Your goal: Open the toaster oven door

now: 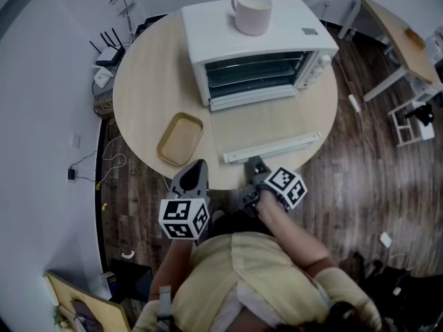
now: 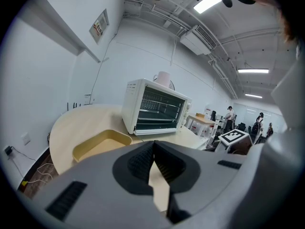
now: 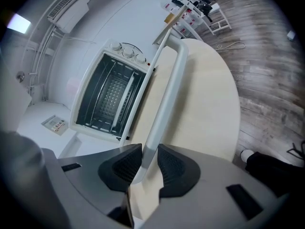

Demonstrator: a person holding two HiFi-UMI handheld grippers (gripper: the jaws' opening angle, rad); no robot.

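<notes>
Pale-wood tabletop (image 1: 138, 88): clamps right gripper (image 3: 145, 159) on the door handle (image 3: 164, 99) to keep the toaster oven door (image 1: 256, 126) flat open, parks left gripper (image 2: 153, 144), jaws together and empty, near the tray (image 2: 102, 144).

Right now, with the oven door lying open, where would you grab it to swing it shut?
Probably by the handle bar along the door's near edge, coming from the table's near side: it stands off the flat door, long and slim enough to straddle.

Bare tabletop (image 1: 142, 81) between tray (image 1: 180, 138) and door (image 1: 263, 124)
</notes>
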